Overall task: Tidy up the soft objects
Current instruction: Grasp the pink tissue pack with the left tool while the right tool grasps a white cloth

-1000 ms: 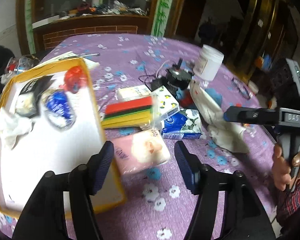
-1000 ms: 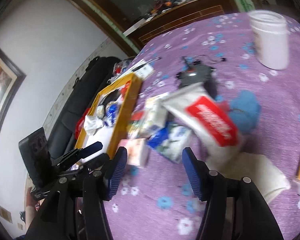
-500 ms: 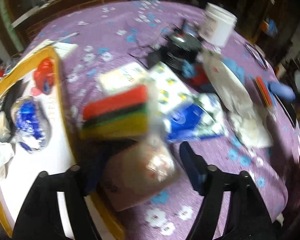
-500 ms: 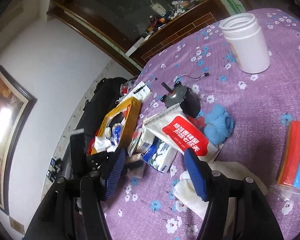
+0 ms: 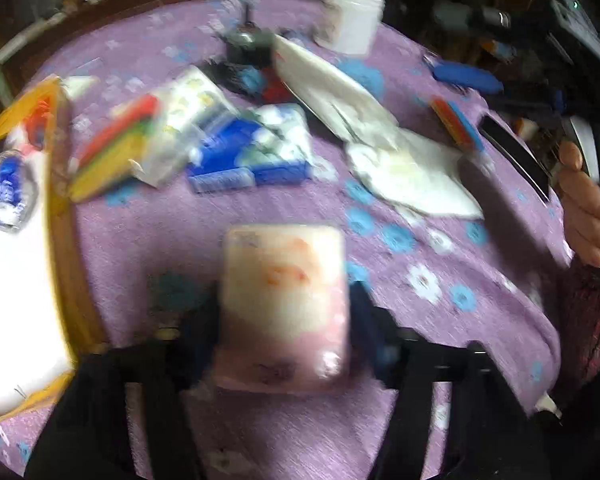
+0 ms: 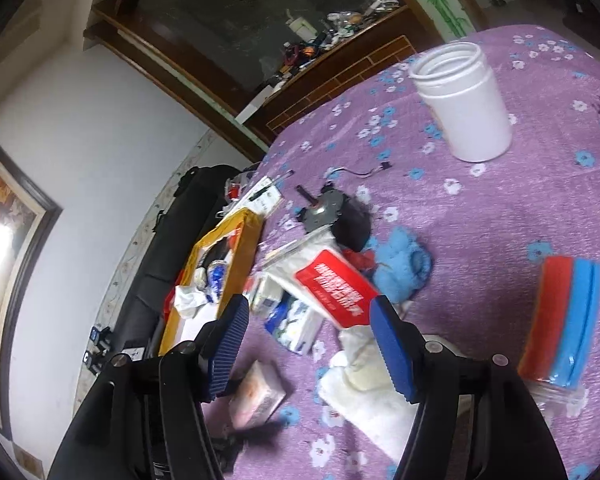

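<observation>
My left gripper (image 5: 286,320) is shut on a pink tissue pack (image 5: 286,300), one finger on each side, just right of the yellow tray (image 5: 66,248). The pack also shows in the right wrist view (image 6: 258,398). The tray holds a blue-wrapped item (image 5: 6,188), a red item and white tissue. A stack of red, green and yellow sponges (image 5: 112,152), a blue tissue pack (image 5: 256,152) and a white pack (image 5: 332,88) lie on the purple cloth. My right gripper (image 6: 310,346) is open and empty above the table.
A white jar (image 6: 466,108) stands at the back. A small motor (image 6: 324,210), a blue fluffy cloth (image 6: 400,270), a red and blue sponge pack (image 6: 560,316) and a white cloth (image 6: 364,380) lie on the table. The left view is motion-blurred.
My left gripper moved forward and closed on the pink tissue pack, which now sits between its fingers. My right gripper rose and tilted back, staying open.
</observation>
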Motion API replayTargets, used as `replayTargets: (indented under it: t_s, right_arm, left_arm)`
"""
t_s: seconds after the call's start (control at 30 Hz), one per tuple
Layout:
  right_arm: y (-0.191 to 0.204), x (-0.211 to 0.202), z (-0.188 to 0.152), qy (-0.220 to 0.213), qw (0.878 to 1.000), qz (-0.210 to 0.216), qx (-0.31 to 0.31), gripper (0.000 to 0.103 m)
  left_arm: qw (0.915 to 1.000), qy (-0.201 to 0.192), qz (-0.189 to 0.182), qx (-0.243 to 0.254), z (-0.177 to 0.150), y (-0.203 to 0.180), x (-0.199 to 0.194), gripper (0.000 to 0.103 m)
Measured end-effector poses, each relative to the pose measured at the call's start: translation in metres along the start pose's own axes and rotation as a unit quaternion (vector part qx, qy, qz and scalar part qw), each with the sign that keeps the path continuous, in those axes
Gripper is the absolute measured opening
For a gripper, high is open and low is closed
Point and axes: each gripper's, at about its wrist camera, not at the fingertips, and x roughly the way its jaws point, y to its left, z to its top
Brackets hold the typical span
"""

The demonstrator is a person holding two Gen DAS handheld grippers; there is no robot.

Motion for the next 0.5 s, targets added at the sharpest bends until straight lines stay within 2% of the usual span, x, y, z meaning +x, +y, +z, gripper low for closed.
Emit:
replayTargets:
  t_s: [0.1, 0.23, 0.3, 0.37, 0.43, 0.5]
  right_arm:
    - [-0.009, 0.000, 0.002, 0.002, 1.000, -0.008, 0.012, 0.066]
    - [-0.014, 0.003, 0.002, 0.015, 0.999, -0.029, 0.003, 0.066]
    - [-0.010, 0.010, 0.000, 0.035, 0.998, -0.051, -0.021, 0.071]
    - [-0.004, 0.022, -0.007, 0.064, 0.994, -0.072, -0.052, 0.073]
    - [0.003, 0.033, -0.014, 0.087, 0.987, -0.098, -0.089, 0.073]
    - [0.012, 0.045, -0.023, 0.112, 0.976, -0.131, -0.135, 0.078]
  left_arm:
    - [0.9993, -0.029, -0.001, -0.021, 0.003, 0.007, -0.004, 0.050]
    - [0.9940, -0.104, -0.013, -0.033, 0.009, 0.006, -0.028, 0.050]
    - [0.9889, -0.140, -0.018, -0.047, 0.014, 0.005, -0.033, 0.050]
    - [0.9858, -0.156, -0.010, -0.062, 0.014, 0.005, -0.033, 0.050]
    - [0.9833, -0.168, -0.004, -0.069, 0.014, 0.004, -0.029, 0.050]
    - [0.9819, -0.175, 0.004, -0.072, 0.014, 0.004, -0.026, 0.050]
